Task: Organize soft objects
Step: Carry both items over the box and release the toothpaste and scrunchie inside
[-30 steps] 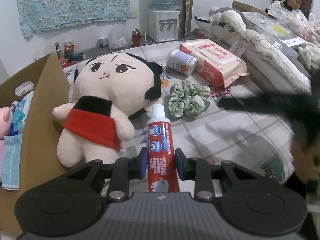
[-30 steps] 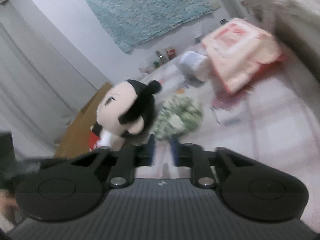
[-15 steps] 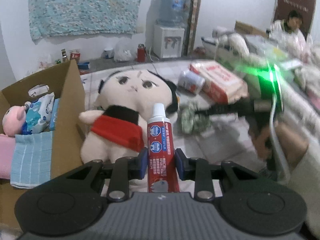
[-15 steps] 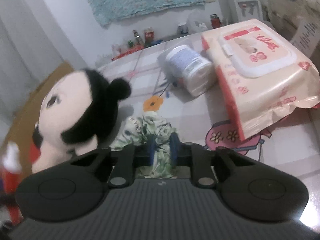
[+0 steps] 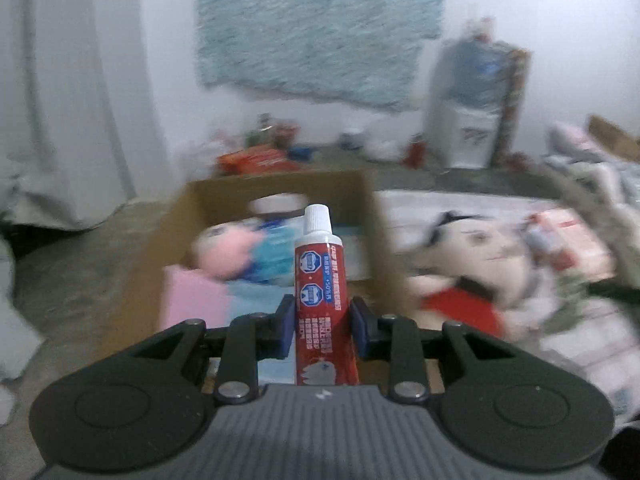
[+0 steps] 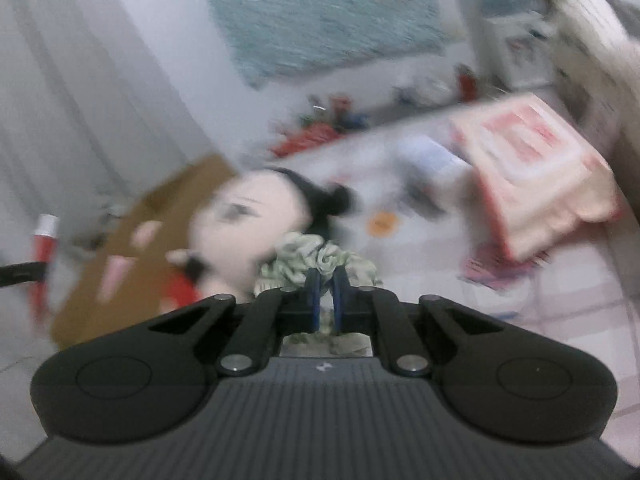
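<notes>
Both views blurred. Left gripper (image 5: 322,322) clenched on a red toothpaste tube with a white cap (image 5: 320,280), tube upright between the blue pads, cap pointing away from the camera. Behind the tube, an open brown cardboard box (image 5: 376,216); inside it a pink-faced plush toy with blue clothing (image 5: 240,252), a folded pink cloth (image 5: 194,300) and pale blue cloth. Just right of the box, a cream plush doll with black hair and a red garment (image 5: 476,256) lies on the checked surface. Right gripper (image 6: 325,292) has just been closing and now pinches a crumpled green-and-white fabric scrunchie (image 6: 308,256), jaws nearly together, fabric bunched around the pads. A pink-and-white wet-wipes pack (image 6: 540,176) lies to the right, well apart.
</notes>
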Demonstrator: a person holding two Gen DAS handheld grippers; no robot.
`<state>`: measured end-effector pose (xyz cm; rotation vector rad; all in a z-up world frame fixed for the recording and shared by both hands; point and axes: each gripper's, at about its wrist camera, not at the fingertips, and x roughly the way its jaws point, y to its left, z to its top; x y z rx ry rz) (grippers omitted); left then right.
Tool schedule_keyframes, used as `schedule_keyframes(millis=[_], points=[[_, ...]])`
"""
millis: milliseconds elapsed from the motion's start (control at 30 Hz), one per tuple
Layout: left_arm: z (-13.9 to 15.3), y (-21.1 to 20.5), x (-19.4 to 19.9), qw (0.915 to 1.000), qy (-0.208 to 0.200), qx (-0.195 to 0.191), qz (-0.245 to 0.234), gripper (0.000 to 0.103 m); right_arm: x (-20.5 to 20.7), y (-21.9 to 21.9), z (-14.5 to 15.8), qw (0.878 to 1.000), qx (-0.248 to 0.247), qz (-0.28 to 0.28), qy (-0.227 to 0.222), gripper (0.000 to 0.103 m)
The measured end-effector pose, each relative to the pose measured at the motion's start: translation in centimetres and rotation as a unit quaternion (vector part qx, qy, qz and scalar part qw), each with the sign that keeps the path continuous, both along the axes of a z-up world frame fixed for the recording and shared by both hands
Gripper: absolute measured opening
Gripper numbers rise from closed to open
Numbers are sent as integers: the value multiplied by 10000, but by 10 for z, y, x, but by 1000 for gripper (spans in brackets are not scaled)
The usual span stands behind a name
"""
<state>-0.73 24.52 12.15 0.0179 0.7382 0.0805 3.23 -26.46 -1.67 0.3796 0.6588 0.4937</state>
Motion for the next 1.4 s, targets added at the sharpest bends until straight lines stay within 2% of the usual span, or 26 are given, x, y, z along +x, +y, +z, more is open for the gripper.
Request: schedule_keyframes(millis=[200, 333, 400, 467, 567, 700, 767, 900, 967, 1033, 1100, 1133, 1167, 1200, 1233, 1300, 1333, 1400], points=[[-32, 60, 26, 9975, 530, 111, 448, 30, -4, 48, 59, 9938, 471, 908, -437, 5], [-50, 92, 36, 9945, 893, 242, 499, 30, 5, 96, 91, 9831, 688, 1604, -547, 5], [-58, 101, 42, 9937, 1033, 225, 379, 30, 13, 127, 101, 9786, 616, 1890, -541, 5], [-64, 102, 46, 9934, 1105, -2, 302, 30, 20, 152, 105, 9767, 520, 2013, -529, 5], [-70, 94, 49, 9926, 1080, -551, 69, 30, 27, 178, 107, 9745, 548, 2119, -502, 5], [-85, 66, 61, 9857, 1276, -1062, -284, 30, 24, 200, 101, 9745, 422, 2169, -394, 5], [-91, 56, 68, 9868, 1281, -916, -376, 30, 29, 214, 96, 9744, 305, 2212, -274, 5], [-98, 52, 80, 9915, 1243, -30, -384, 30, 35, 243, 81, 9721, -174, 2331, -182, 7], [-101, 60, 89, 9910, 1266, 209, -370, 30, 35, 255, 76, 9679, -447, 2469, -174, 8], [-106, 73, 101, 9917, 1250, 146, -279, 31, 38, 272, 70, 9608, -673, 2686, -94, 8], [-112, 82, 115, 9908, 1276, -2, -456, 35, 43, 292, 63, 9528, -868, 2909, 60, 8], [-114, 87, 122, 9893, 1403, -151, -367, 36, 45, 303, 60, 9480, -1016, 3014, 104, 8], [-112, 89, 124, 9905, 1332, -221, -264, 38, 47, 314, 56, 9433, -1186, 3098, 121, 8], [-107, 89, 123, 9931, 1138, -167, -218, 50, 49, 326, 53, 9393, -1381, 3139, 133, 8], [-101, 88, 120, 9947, 1010, 28, -166, 55, 51, 337, 49, 9319, -1594, 3254, 171, 8], [-89, 86, 110, 9957, 847, 349, -101, 56, 54, 360, 42, 9166, -1970, 3468, 262, 8], [-85, 86, 105, 9959, 803, 372, -169, 55, 55, 369, 40, 9091, -2166, 3545, 297, 9], [-77, 87, 90, 9966, 732, 296, -212, 55, 55, 391, 32, 8878, -2590, 3789, 336, 19]])
